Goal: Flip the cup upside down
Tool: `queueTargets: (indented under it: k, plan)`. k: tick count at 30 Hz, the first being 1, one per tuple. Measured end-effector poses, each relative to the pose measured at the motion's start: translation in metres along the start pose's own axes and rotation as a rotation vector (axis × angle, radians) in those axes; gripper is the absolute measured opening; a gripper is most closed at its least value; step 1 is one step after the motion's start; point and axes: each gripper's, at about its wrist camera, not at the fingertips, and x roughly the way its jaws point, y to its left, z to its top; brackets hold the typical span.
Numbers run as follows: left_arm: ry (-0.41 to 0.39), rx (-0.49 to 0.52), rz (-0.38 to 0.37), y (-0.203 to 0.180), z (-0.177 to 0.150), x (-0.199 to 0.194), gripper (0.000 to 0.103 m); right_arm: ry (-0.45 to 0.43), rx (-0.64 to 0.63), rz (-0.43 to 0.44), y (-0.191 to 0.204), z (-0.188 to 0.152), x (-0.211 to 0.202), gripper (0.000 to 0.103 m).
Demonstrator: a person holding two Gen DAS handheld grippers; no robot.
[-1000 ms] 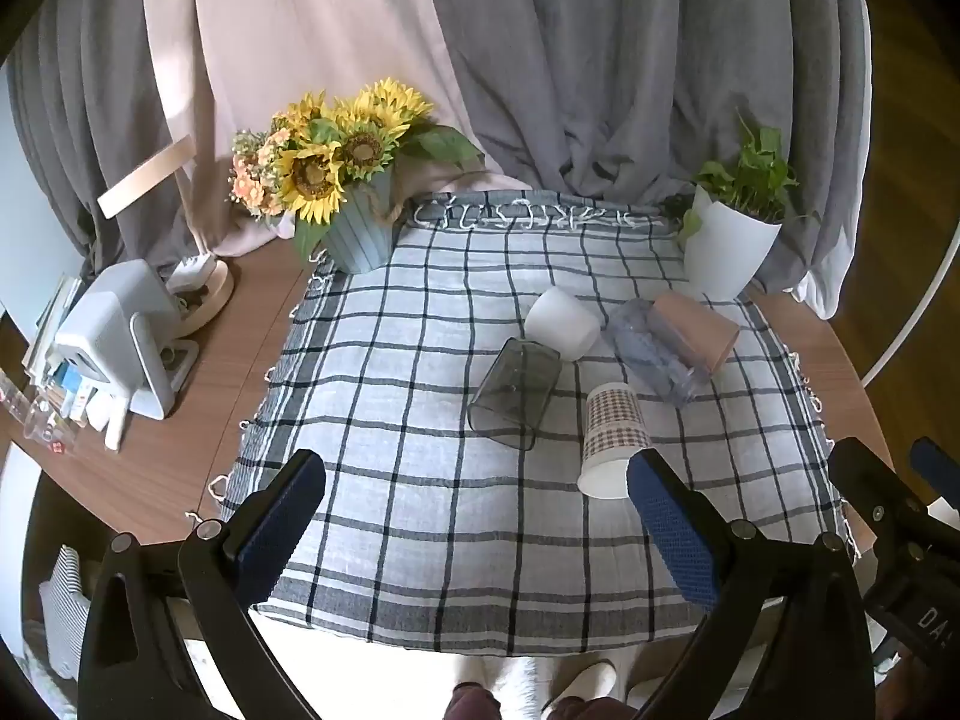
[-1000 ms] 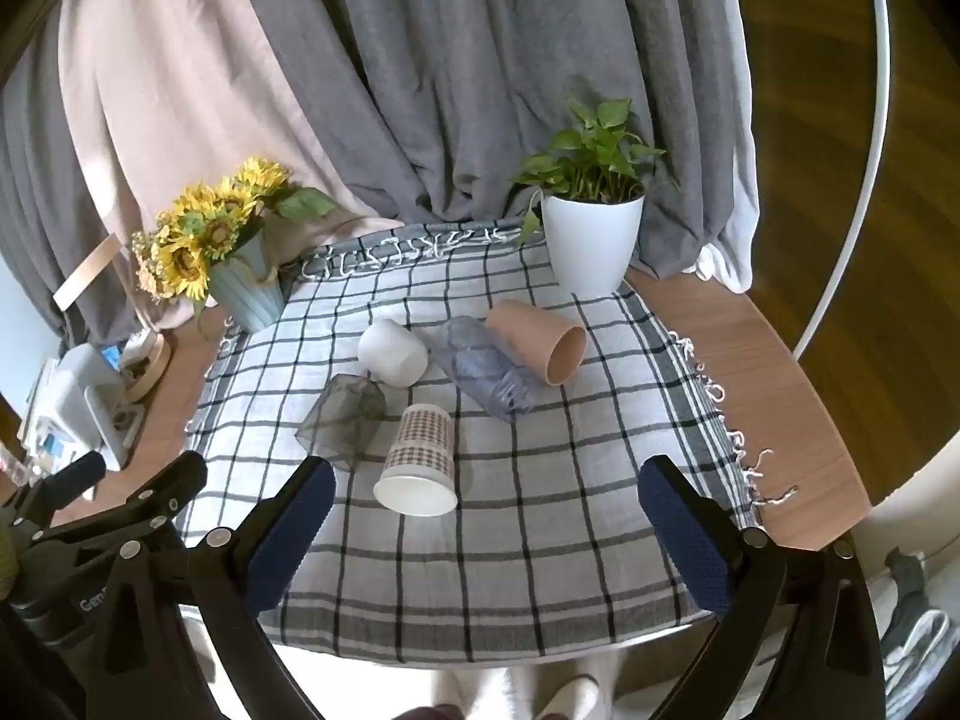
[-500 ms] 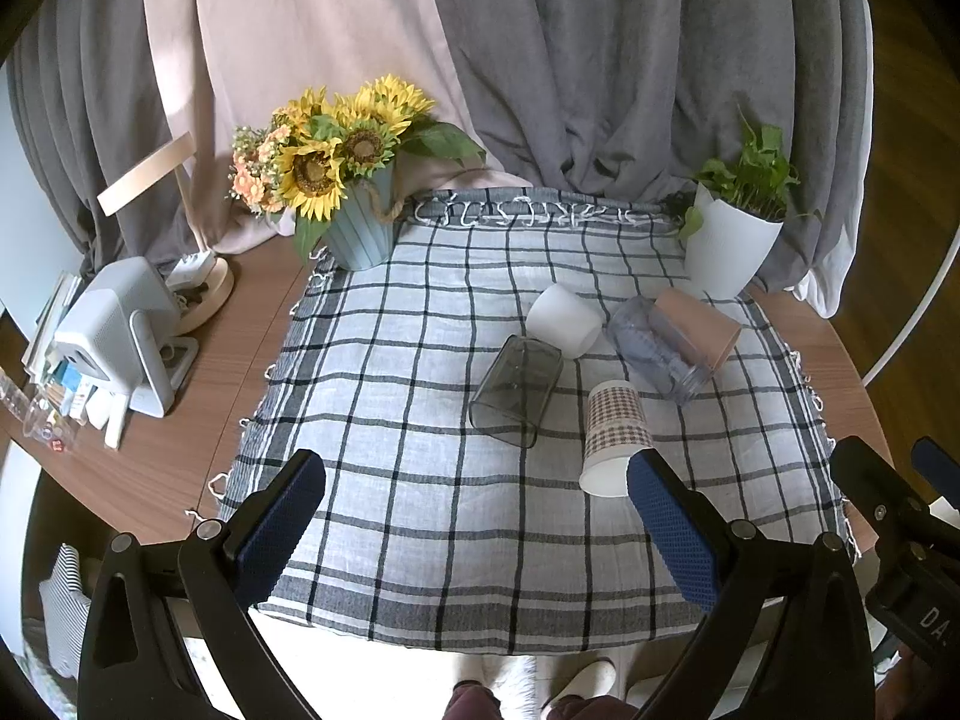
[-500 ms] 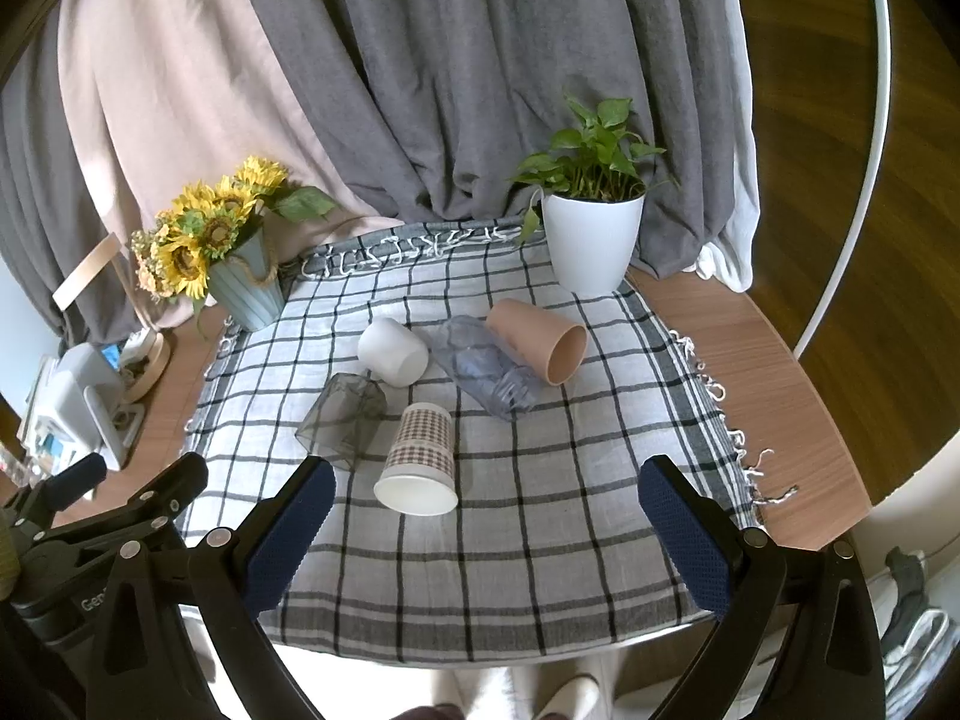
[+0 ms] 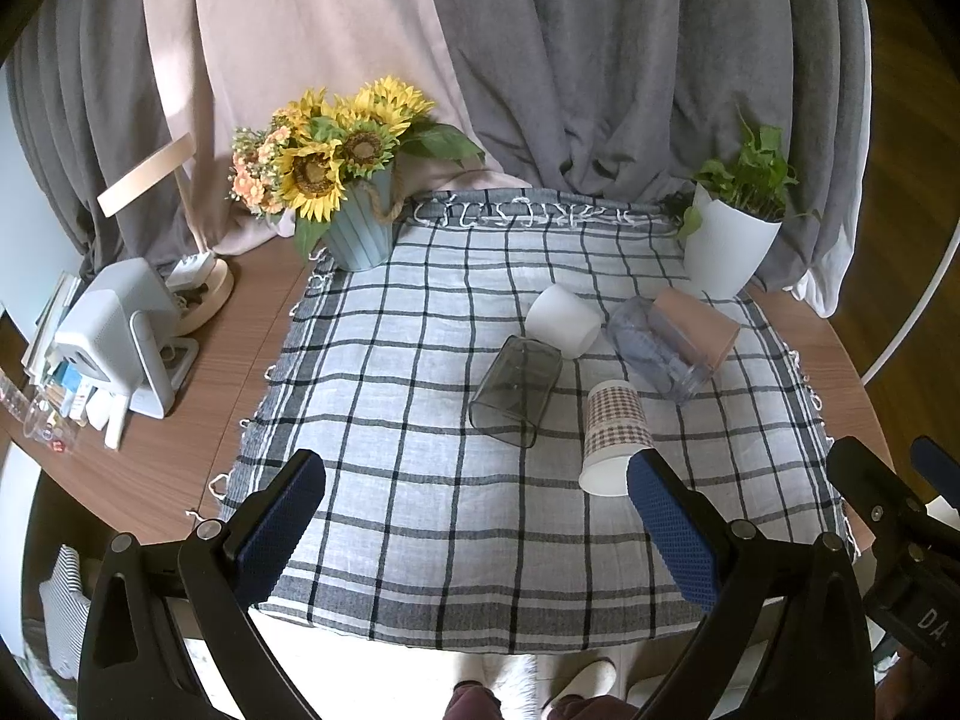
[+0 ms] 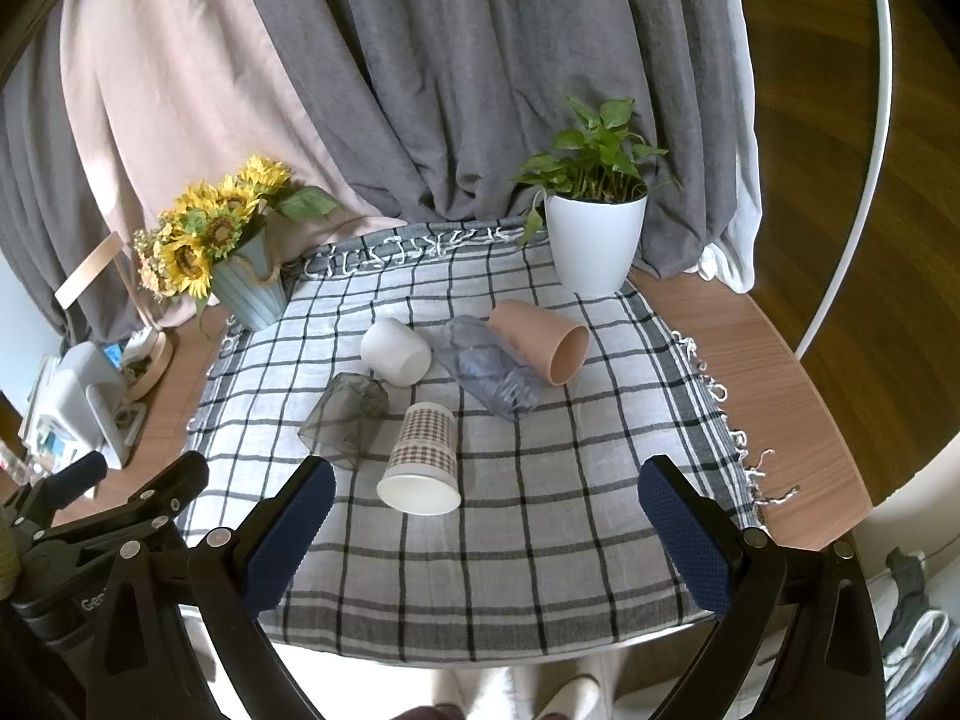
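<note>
My fingers are spread wide on both the left gripper (image 5: 477, 516) and the right gripper (image 6: 486, 516), holding nothing, poised above the near edge of the checked cloth (image 6: 480, 570). Five cups lie on their sides mid-cloth: paper cup (image 6: 423, 459) nearest me, grey cup (image 6: 345, 417), white cup (image 6: 396, 353), clear cup (image 6: 489, 375), tan cup (image 6: 540, 341).

Sunflower vase (image 5: 360, 234), potted plant (image 6: 594, 240)

Five cups lying on checked cloth (image 6: 540, 540): white (image 6: 396, 353), peach (image 6: 540, 341), checked paper (image 6: 423, 459), smoky grey (image 6: 345, 420), clear bluish (image 6: 489, 373). Two plant pots standing: sunflowers (image 6: 249, 291), green plant (image 6: 594, 243).
</note>
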Motion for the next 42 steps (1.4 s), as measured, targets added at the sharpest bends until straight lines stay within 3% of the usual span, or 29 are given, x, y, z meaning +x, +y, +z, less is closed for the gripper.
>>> queueTargets:
  k: [42]
  plan:
    - [0.008, -0.003, 0.005, 0.004, -0.011, 0.009, 0.103, 0.003, -0.003, 0.003, 0.002, 0.0, 0.001, 0.102]
